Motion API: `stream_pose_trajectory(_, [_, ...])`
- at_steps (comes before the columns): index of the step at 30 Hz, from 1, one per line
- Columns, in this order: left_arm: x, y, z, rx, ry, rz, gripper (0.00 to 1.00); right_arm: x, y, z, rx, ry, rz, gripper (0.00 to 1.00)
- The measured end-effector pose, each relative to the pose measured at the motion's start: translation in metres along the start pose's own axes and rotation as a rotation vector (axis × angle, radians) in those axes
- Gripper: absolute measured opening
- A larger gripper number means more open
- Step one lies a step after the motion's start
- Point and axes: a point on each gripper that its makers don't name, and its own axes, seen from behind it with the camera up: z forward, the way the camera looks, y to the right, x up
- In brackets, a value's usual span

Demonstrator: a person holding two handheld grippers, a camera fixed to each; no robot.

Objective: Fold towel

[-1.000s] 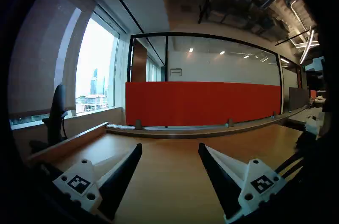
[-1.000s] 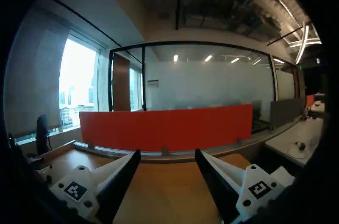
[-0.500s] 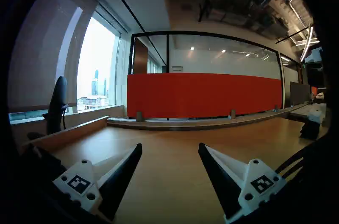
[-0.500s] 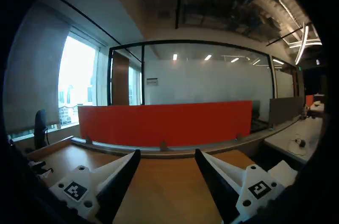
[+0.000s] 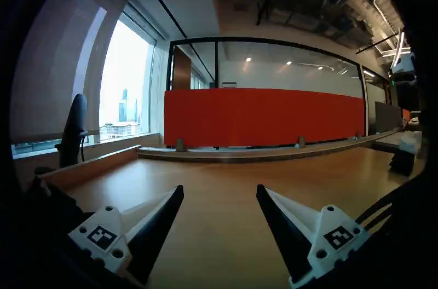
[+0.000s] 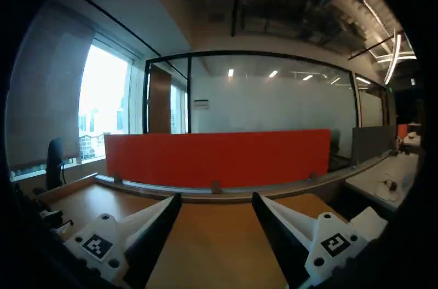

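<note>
My left gripper [image 5: 219, 188] stands open low over a bare wooden desk [image 5: 219, 223], with nothing between its black-tipped white fingers [image 5: 159, 220]. Over the same kind of wooden desk top [image 6: 216, 240], my right gripper [image 6: 216, 196] is open too, and the gap between its fingers [image 6: 282, 231] holds nothing. Both point toward a red desk divider [image 5: 263, 116], which the right gripper view shows as the red divider [image 6: 216, 157].
A window [image 5: 123, 97] and a dark office chair [image 5: 71, 138] lie to the left. A glass partition [image 6: 274, 103] stands behind the divider. A small white and black object [image 5: 405, 155] sits at the desk's right edge. A neighbouring white desk [image 6: 383, 177] lies to the right.
Both views have sunk closer to the desk top, so the red divider sits higher in each. Both grippers stay open and hold nothing.
</note>
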Motion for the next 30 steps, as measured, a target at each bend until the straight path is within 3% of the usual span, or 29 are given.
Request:
stream_pose_trajectory(18, [-0.003, 0.000, 0.001, 0.000, 0.001, 0.003, 0.99, 0.009, 0.009, -0.004, -0.023, 0.014, 0.009, 0.99])
stream_pose_trajectory(24, [-0.004, 0.000, 0.002, 0.000, 0.001, 0.002, 0.99, 0.028, 0.013, -0.004, -0.040, 0.051, -0.025, 0.99])
stream_pose_trajectory(30, [-0.006, 0.001, 0.003, 0.000, 0.002, 0.003, 0.99, 0.033, 0.015, -0.005, -0.048, 0.046, -0.058, 0.99])
